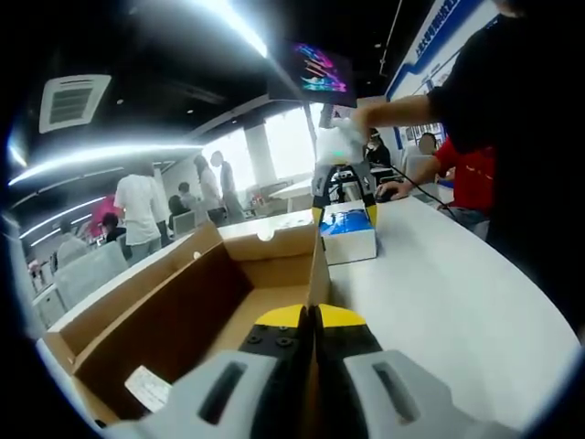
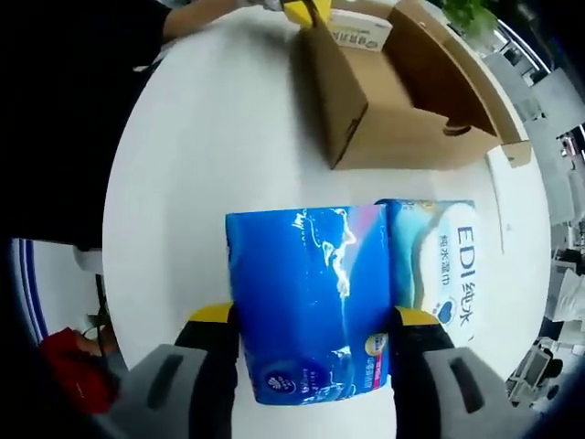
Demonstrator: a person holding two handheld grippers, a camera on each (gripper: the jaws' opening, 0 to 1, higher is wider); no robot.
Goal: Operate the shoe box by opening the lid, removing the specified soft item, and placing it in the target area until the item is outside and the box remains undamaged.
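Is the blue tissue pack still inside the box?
Out. The right gripper holds the blue tissue pack above the white table, apart from the open cardboard box.

- blue tissue pack [image 2: 311, 302]: printing on the glossy wrapper, including a round mark at its lower edge, too small and glare-struck to read.
- white-and-blue wipes pack [image 2: 439, 265], beside the blue one: large blue letters "edi", followed by chinese characters reading "纯水湿巾".
- white label [image 2: 358, 29] on the cardboard shoe box [image 2: 393, 101]: small print, illegible.
- white sticker [image 1: 146, 388] inside the box: text unreadable.
- blue-bordered wall sign [image 1: 437, 27]: characters too blurred to read.
- overhead screen [image 1: 320, 69]: coloured graphics, nothing legible.
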